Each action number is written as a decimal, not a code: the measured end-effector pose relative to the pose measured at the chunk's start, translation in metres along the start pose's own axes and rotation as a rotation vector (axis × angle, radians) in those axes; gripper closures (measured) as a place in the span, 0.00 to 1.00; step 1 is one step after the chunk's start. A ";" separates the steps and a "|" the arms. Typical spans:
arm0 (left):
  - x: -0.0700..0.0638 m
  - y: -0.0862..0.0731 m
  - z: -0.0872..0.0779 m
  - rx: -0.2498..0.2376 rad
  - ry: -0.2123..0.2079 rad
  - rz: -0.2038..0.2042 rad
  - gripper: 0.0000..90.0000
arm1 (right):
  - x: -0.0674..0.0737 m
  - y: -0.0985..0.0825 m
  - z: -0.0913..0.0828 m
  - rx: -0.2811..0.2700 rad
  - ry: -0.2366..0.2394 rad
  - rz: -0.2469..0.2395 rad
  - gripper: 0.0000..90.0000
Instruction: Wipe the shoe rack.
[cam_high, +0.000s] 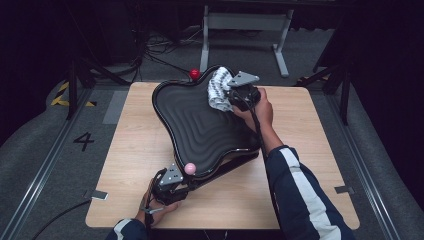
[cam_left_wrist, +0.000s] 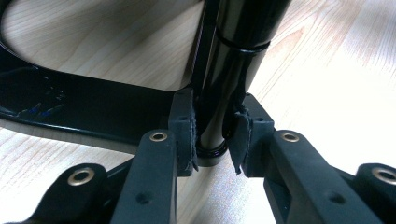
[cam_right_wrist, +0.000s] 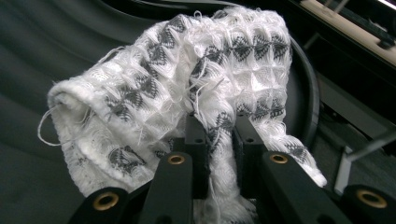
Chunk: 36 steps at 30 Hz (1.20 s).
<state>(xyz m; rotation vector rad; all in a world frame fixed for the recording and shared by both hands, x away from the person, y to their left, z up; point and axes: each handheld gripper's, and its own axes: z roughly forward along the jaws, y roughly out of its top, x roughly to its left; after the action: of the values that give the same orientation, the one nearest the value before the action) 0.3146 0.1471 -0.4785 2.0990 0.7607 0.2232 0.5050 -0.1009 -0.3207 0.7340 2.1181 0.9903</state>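
- Dark studio floor with cables and a grey stand behind; wooden table (cam_high: 140, 150) in the middle, lit from above.
- Big black ridged tray (cam_high: 195, 127) is propped at a tilt over the table's middle, its high lobe toward the far edge, its low end toward the near-left corner. Red knob (cam_high: 194, 74) at the far lobe, pink knob (cam_high: 190, 168) at the near one.
- Left gripper (cam_high: 172, 186), near the near edge: jaws together, clamped on a black post (cam_left_wrist: 219, 93) of the tray's frame. It looks to be the anchor.
- Right gripper (cam_high: 231, 97), at the tray's far lobe: jaws together, pinching a white-and-grey knit cloth (cam_right_wrist: 187, 79). Cloth lies bunched against the ridged face near the rim.
- Step in hand, as I read it: wiping the tray with the cloth.
- To do it well: keep the left clamp firm so the tilted tray cannot swing; drag the cloth along the ridges, not across, so it reaches the grooves.
- Press lightly; a hard push on the high lobe could lever the tray off its prop.
- Loose threads could snag on the rim.
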 end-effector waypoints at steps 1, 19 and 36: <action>0.000 0.000 0.000 0.001 0.001 0.003 0.80 | 0.004 0.002 0.000 -0.002 0.009 -0.012 0.89; -0.001 0.000 0.000 0.002 0.000 0.008 0.80 | 0.093 0.040 0.003 -0.079 0.189 -0.132 0.88; -0.001 0.000 0.000 0.002 -0.001 0.009 0.80 | 0.069 0.030 0.003 -0.055 0.145 -0.134 0.88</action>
<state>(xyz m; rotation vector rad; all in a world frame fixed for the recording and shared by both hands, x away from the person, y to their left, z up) 0.3137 0.1461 -0.4785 2.1043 0.7516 0.2268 0.4706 -0.0339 -0.3212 0.4999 2.2219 1.0516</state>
